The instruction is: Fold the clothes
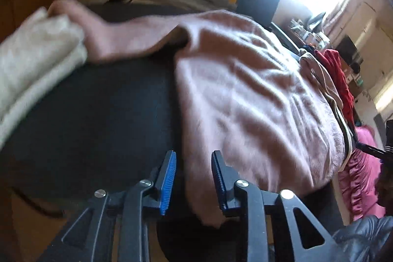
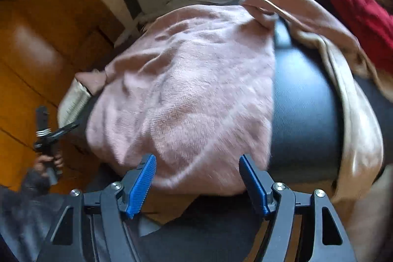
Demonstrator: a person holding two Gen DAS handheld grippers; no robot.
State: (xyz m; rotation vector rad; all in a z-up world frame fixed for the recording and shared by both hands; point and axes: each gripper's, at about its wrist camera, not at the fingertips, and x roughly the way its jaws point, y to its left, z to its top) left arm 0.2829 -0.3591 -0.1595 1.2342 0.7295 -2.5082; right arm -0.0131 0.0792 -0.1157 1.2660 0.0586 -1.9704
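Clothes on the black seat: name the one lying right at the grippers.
The fuzzy pink knit sweater, spread flat on the seat; the tan garment and red garment lie heaped farther off.

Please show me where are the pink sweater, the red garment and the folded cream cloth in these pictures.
pink sweater [image 2: 191, 90]: right wrist view, middle of its knitted body.
red garment [image 2: 348, 1]: right wrist view, middle of the crumpled red fabric, upper right.
folded cream cloth [image 1: 36, 60]: left wrist view, top layer of the folded stack, at left.

Both wrist views look steeply down, close, along their tongs. The left view faces the dark surface [image 1: 103, 114] and its near edge; the right view does too. Both share the pink garment [image 1: 245, 95].
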